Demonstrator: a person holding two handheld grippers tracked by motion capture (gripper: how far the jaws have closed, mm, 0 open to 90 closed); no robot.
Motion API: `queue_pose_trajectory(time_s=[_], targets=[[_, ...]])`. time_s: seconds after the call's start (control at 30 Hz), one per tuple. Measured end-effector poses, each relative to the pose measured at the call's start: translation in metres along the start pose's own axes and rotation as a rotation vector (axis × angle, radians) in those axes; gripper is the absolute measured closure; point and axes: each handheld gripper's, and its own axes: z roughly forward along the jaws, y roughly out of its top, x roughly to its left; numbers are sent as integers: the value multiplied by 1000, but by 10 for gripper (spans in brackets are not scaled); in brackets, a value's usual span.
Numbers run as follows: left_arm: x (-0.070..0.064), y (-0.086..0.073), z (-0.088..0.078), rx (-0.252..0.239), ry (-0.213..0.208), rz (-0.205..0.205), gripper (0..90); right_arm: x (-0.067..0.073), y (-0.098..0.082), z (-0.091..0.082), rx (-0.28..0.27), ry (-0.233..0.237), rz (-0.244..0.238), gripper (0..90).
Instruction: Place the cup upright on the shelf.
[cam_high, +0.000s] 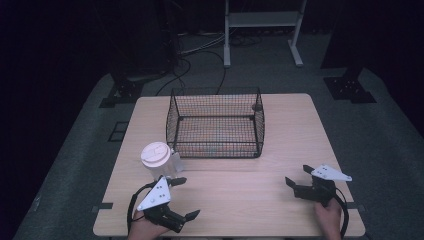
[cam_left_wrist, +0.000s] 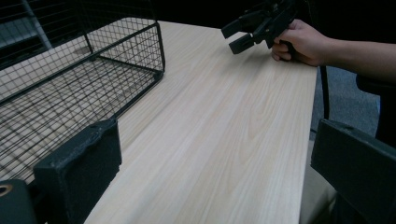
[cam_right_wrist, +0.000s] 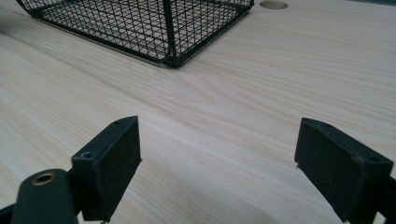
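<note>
A: What was the biggest thing there?

B: The pale wooden table (cam_high: 280, 165). On its far half sat a black wire basket (cam_high: 215, 123), open at the top and square to the table's edges.

A: And the cup?

B: A translucent cup with a white lid (cam_high: 156, 154) stood just outside the basket's near left corner, close to the mesh; I couldn't tell whether it touched.

A: Where were the grippers relative to it?

B: The left gripper (cam_high: 182, 198) was held at the near left edge, its farther jaw reaching almost to the cup's base, jaws spread wide with nothing between them. The right gripper (cam_high: 298, 176) was at the near right edge, well apart from the cup and basket, jaws also spread and empty.

A: Did the gripper views add anything?

B: The left gripper view looked across the table, with the basket's corner (cam_left_wrist: 93, 70) on its left and the person's right hand (cam_left_wrist: 301, 43) gripping the right gripper (cam_left_wrist: 236, 36) far off. The right gripper view showed the basket's near corner (cam_right_wrist: 170, 32) from low down and a round hole in the tabletop (cam_right_wrist: 273, 4) beyond it.

A: Anything hard to make out?

B: The high view was dim, so the cup's contents were unclear, and both forearms were cut off at the bottom edge
</note>
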Motion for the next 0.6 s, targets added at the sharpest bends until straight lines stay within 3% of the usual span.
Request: queue_pose_trajectory(time_s=[0.17,0.33,0.6], targets=[[5,-1,-25,-23,27,-24,9,0,0,0,1,0,0,135],[8,-3,-47,-16,40,-18,9,0,0,0,2,-1,0,135],[9,-9,-68,-4,74,-22,9,0,0,1,3,-2,1,135]])
